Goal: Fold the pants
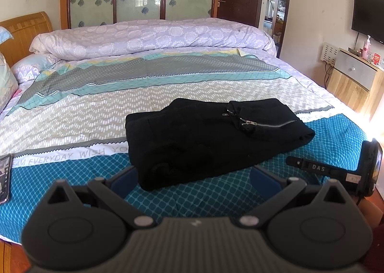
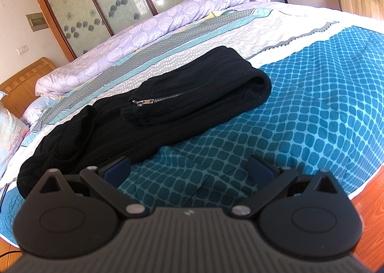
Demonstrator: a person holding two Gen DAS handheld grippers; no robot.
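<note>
Both tongs, left tongs (image 1: pixel 193 174) & right tongs (image 2: pixel 189 165), spread, empty, near pants (image 1: pixel 211 136); pinch far folded end w/ both, fold evenly toward waistband.

The near strip of the bed cover (image 1: pixel 204 198) lies bare in front of both grippers, so the left gripper (image 1: pixel 192 177) and right gripper (image 2: pixel 189 167), jaws spread, have open room there. The folded pants (image 1: pixel 211 133) block the middle of the bed. A phone (image 1: pixel 4 177) lies at the near left edge. The rolled quilt (image 1: pixel 153 38) bars the far side. Between pants and quilt the cover is free.
</note>
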